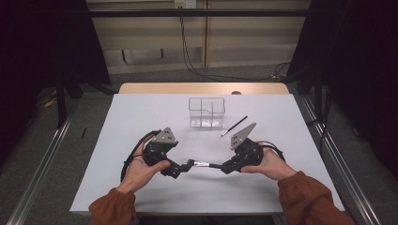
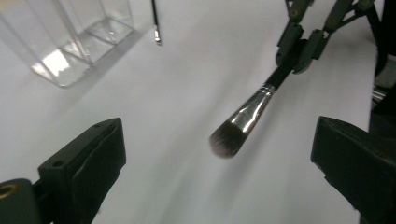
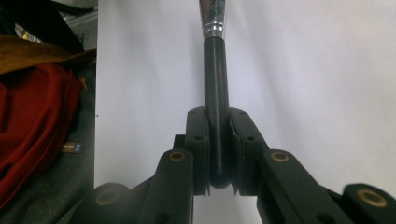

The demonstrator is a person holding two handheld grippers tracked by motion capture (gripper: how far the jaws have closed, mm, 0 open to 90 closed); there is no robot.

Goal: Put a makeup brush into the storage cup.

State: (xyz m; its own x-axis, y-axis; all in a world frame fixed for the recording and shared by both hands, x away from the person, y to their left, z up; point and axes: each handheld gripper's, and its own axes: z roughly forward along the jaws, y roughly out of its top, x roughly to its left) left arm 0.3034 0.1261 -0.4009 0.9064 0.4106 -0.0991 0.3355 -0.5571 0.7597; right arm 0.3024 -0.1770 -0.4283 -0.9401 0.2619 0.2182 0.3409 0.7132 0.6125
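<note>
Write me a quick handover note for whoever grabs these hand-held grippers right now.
Right hand-held gripper: shut on the black handle of the silver-ferruled makeup brush, held above the white table.
Left hand-held gripper: open, jaws either side of the bristle tip, not touching.
Clear plastic divided organiser stands empty; a thin black brush lies beside it.
Left, probably: both brushes into the organiser.

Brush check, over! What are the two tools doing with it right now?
Right tool shut on the makeup brush, handle end. Left tool open, bristles between its jaws, untouched. Clear organizer and thin brush beyond, nothing blocking.
</note>
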